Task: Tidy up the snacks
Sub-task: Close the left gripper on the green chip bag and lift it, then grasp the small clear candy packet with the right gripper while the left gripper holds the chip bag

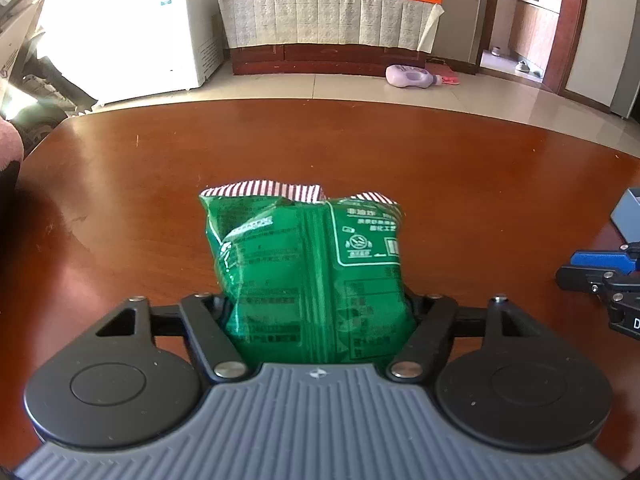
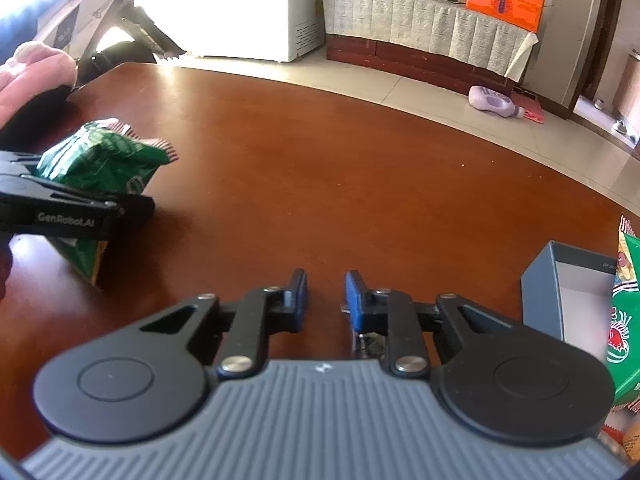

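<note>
Reddish wood table (image 1: 360, 152) (tiled floor (image 1: 400, 92) beyond): left gripper (image 1: 316, 312) clamps green snack bag (image 1: 312, 264); right gripper (image 2: 326, 296) fingers narrowly parted.

Right gripper (image 2: 326, 296), jaws slightly apart and empty, above the table (image 2: 320, 160).

Daylight from the upper left blows out my view there and glazes the table (image 1: 360, 152). Edges bend and blur

Home: tiled floor (image 1: 360, 88), freezer (image 1: 160, 28), sideboard (image 1: 328, 24)
</note>
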